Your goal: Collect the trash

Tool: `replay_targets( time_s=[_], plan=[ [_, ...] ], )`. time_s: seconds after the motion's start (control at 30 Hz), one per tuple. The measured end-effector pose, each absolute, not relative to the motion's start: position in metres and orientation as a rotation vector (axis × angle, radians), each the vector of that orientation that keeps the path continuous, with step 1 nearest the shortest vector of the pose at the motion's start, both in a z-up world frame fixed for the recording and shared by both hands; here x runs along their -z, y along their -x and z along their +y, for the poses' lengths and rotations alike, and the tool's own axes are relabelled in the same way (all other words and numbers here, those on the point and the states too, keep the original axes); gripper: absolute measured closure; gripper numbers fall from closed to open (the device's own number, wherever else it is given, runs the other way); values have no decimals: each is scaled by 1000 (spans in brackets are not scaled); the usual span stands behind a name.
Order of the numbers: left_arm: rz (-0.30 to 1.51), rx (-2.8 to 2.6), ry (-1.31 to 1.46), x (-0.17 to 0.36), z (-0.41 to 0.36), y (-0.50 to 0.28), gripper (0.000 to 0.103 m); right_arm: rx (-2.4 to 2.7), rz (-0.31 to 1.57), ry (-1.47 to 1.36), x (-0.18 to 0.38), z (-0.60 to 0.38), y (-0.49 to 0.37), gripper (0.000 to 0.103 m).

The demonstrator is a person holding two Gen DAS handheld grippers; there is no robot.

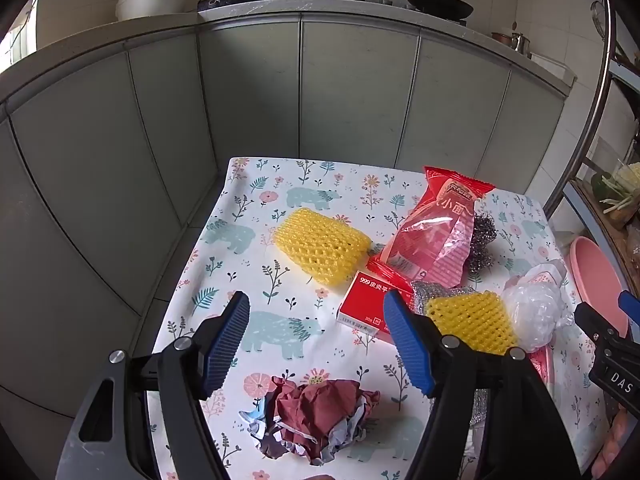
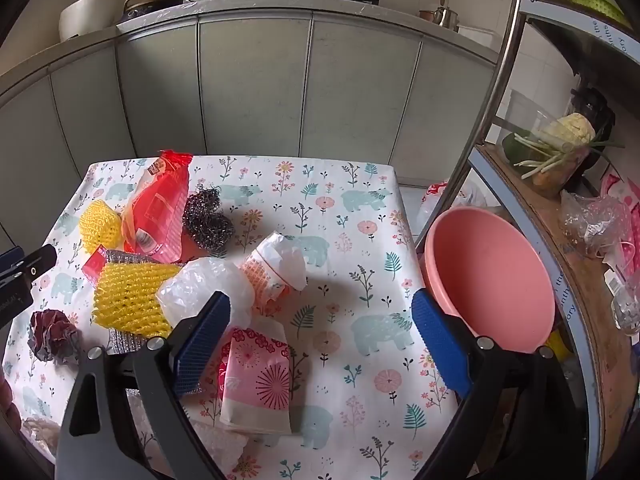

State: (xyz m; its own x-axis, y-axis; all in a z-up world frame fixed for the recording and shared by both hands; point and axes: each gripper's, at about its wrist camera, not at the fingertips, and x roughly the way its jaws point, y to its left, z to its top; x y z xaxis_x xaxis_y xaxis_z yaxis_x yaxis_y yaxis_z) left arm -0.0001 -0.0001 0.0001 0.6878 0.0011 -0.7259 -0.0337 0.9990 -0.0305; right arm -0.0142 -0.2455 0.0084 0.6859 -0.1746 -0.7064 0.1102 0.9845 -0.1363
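trash: i see crumpled maroon paper (image 1: 320,416), ribbed yellow foam nets (image 1: 322,250), a glossy red wrapper (image 1: 432,232) on the floral tablecloth (image 1: 280,200)
left gripper (image 1: 320,344): tilted down, fingers spread, empty
right gripper (image 2: 320,340): tilted down, spread, empty, beside the round pink basin (image 2: 488,276)

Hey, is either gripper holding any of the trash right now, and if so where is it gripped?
Nothing is held. The left gripper and right gripper both stand open above the table, with no trash touching their pads.

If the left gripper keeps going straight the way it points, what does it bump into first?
Probably the bare flowery tablecloth, just short of the yellow foam net sleeve. The open left gripper holds nothing; depth is unclear.
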Motion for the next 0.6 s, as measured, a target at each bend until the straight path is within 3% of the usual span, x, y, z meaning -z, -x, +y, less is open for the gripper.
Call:
replay_targets(
  time_s=[0.6],
  plan=[
    [815, -18, 41, 0, 0, 0, 35, 157, 799, 82, -9, -246, 15, 11]
  ],
)
